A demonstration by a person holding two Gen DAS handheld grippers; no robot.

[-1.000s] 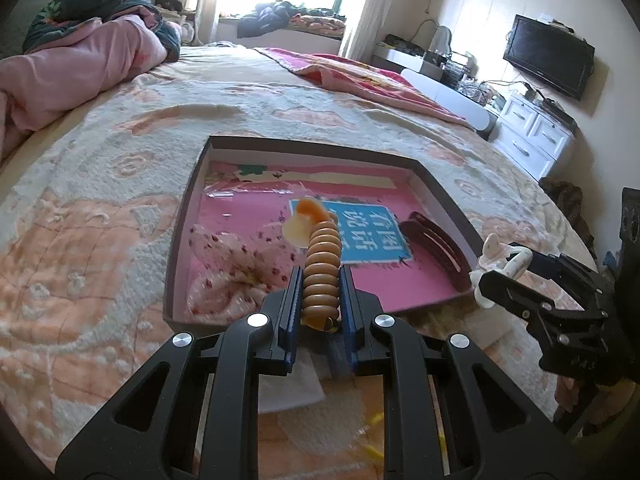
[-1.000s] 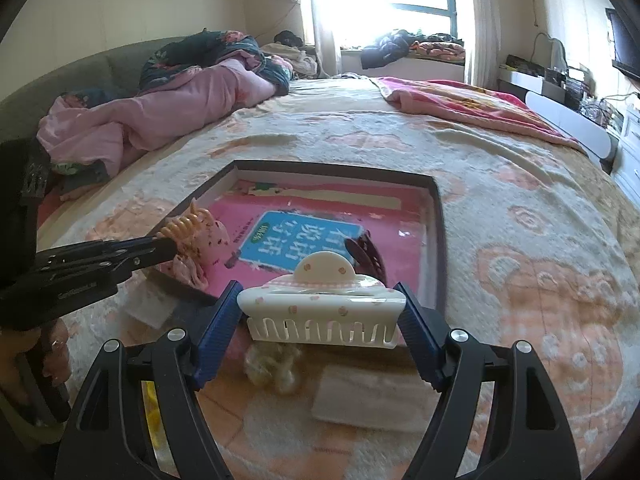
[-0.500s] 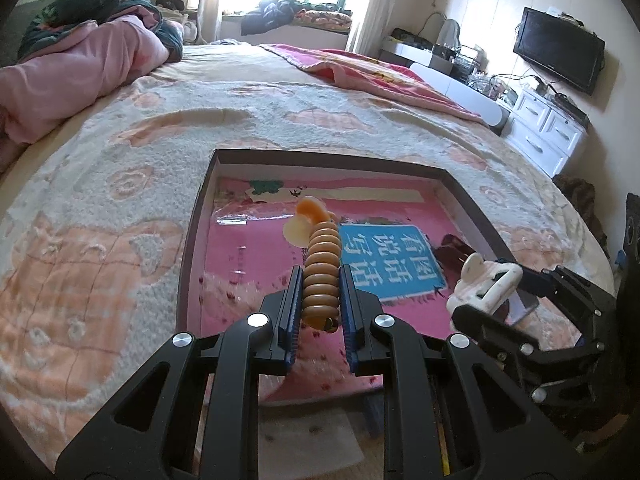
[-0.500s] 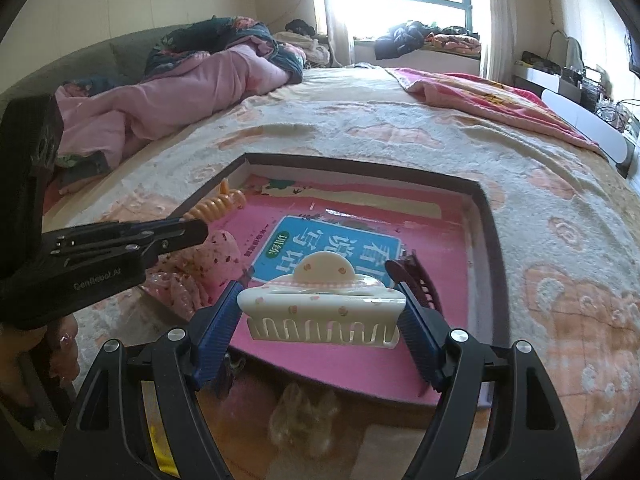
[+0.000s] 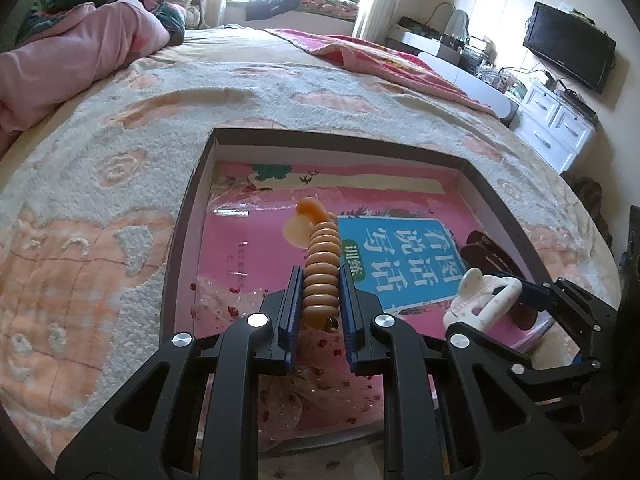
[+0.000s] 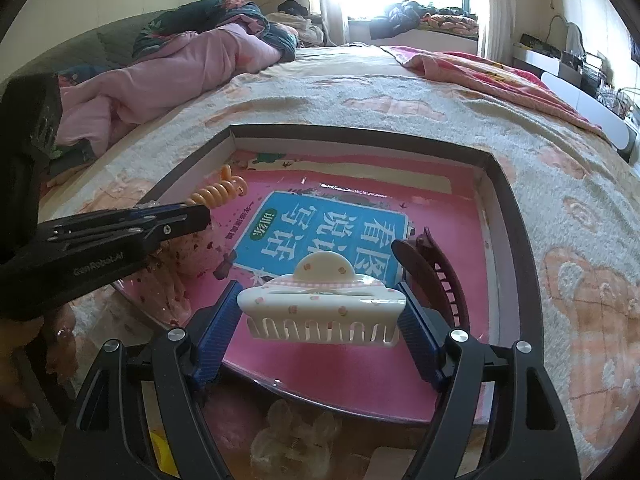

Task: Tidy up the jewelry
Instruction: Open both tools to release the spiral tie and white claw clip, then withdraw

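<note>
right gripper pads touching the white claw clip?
Touching. Right wrist view: both blue pads of the right gripper press the ends of the white claw clip.

Both cameras ride on hand-held grippers and look forward and steeply down along their fingers at the shallow box (image 5: 188,216) on the bed. The left wrist view sits close above the box's near left corner, facing its far wall and the window beyond. The right wrist view hovers just over the box's (image 6: 516,216) near edge, right of centre, facing the same way. Both share the box's pink floor (with the blue label (image 5: 400,256) (image 6: 320,236)), and each catches the other gripper at its side.
</note>
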